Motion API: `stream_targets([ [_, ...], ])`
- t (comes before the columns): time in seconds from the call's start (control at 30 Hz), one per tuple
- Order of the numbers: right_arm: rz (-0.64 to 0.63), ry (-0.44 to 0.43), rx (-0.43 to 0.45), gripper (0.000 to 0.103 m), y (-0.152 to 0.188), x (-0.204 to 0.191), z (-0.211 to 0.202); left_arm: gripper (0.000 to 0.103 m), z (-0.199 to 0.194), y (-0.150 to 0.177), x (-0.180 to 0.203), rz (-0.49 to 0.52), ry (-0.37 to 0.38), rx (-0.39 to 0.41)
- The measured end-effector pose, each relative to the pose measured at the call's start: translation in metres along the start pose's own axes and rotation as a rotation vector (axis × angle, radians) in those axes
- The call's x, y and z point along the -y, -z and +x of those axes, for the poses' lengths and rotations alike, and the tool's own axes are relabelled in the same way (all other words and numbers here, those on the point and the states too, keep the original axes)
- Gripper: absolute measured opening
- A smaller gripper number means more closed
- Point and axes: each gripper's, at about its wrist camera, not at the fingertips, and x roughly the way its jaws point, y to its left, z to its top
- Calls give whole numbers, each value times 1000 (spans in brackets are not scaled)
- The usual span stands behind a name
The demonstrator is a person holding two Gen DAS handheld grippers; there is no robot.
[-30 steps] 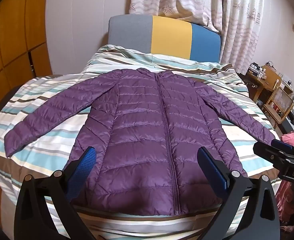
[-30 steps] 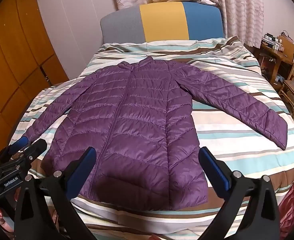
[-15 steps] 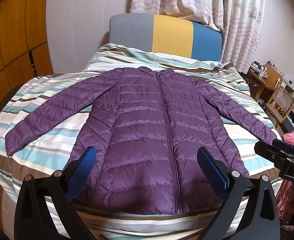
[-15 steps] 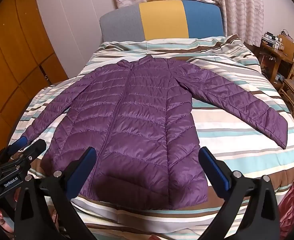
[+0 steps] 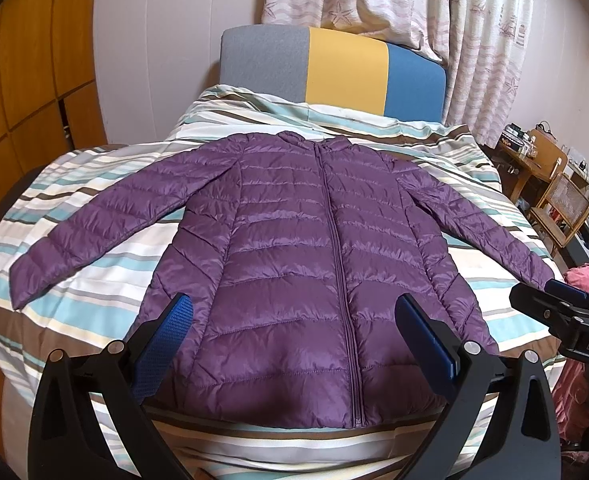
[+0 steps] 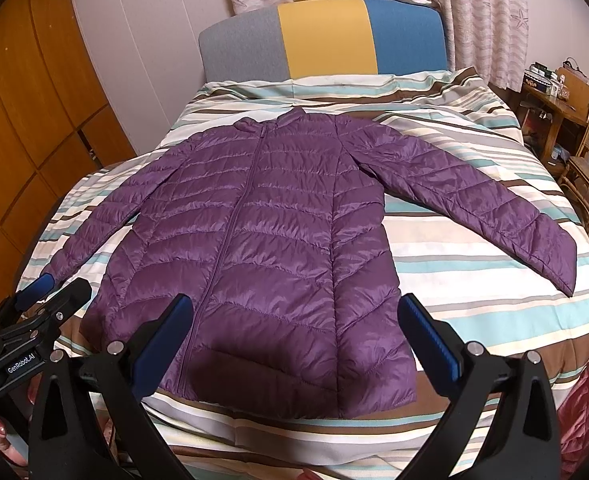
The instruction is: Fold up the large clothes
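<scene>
Jacket lying flat, both claws spread apart.
Left view: your left gripper [image 5: 294, 344] is gaping at the bottom, the purple jacket [image 5: 294, 260] filling the centre on the striped bed [image 5: 94, 280]. Right view: your right gripper [image 6: 296, 344] is gaping likewise, the jacket [image 6: 262, 248] lying left of centre.

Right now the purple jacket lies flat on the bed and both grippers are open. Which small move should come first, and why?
Probably bring the right gripper toward the right sleeve cuff. The jacket lies spread flat and zipped on the striped bedcover, both sleeves angled outward, so folding a sleeve in over the body seems the natural start. The left gripper is also open, holding nothing.
</scene>
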Motion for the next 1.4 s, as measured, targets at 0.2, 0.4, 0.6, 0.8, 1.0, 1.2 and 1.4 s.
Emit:
stream_targets([
  [0.2, 0, 3, -7, 101, 1, 0, 1, 100, 1, 1, 0, -1, -1, -1],
  [0.4, 3, 3, -14, 101, 1, 0, 3, 100, 2, 4, 3, 5, 2, -2],
  [0.6, 6, 0, -18, 101, 0, 1, 3, 100, 3, 6, 3, 5, 2, -4],
  [0.8, 7, 2, -23, 101, 1, 0, 3, 100, 2, 7, 5, 4, 0, -10],
  [1.0, 6, 1, -23, 101, 1, 1, 4, 100, 2, 7, 6, 3, 3, -11],
  [1.2, 7, 3, -25, 101, 1, 2, 4, 100, 3, 7, 6, 3, 5, -19],
  [1.4, 24, -12, -25, 101, 3, 5, 13, 100, 11, 9, 11, 14, 7, -41],
])
